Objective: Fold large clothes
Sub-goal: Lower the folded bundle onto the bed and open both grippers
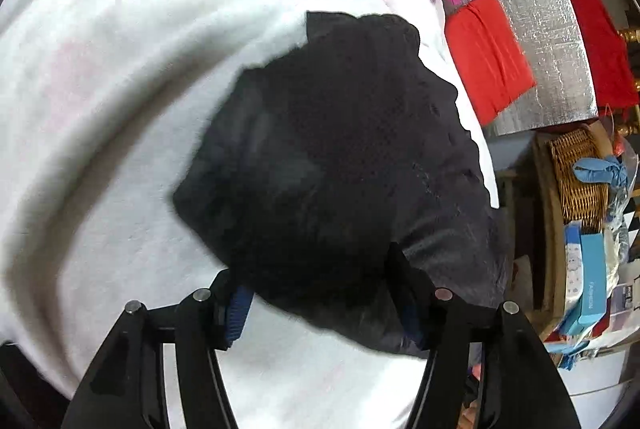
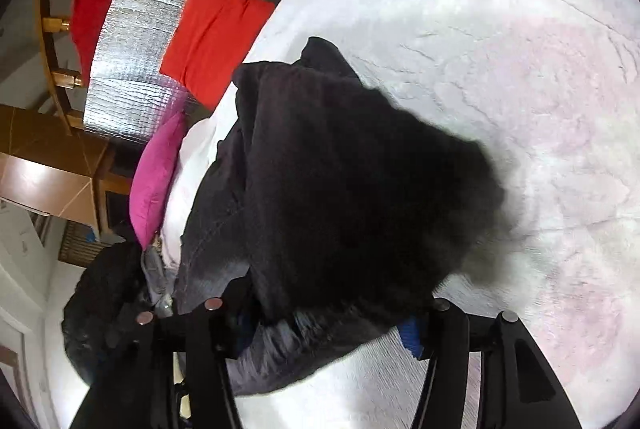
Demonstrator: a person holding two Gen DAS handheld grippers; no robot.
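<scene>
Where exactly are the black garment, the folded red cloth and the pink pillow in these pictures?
black garment [image 1: 332, 157]: left wrist view, middle of the bundled dark fabric.
folded red cloth [image 2: 214, 39]: right wrist view, centre of its top face, on the silver mat.
pink pillow [image 2: 156, 181]: right wrist view, middle of its side.

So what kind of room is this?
Probably a bedroom or a living space at home: a fluffy white blanket covers a bed-like surface, with a pink pillow, folded red clothes and a wicker basket nearby.
</scene>
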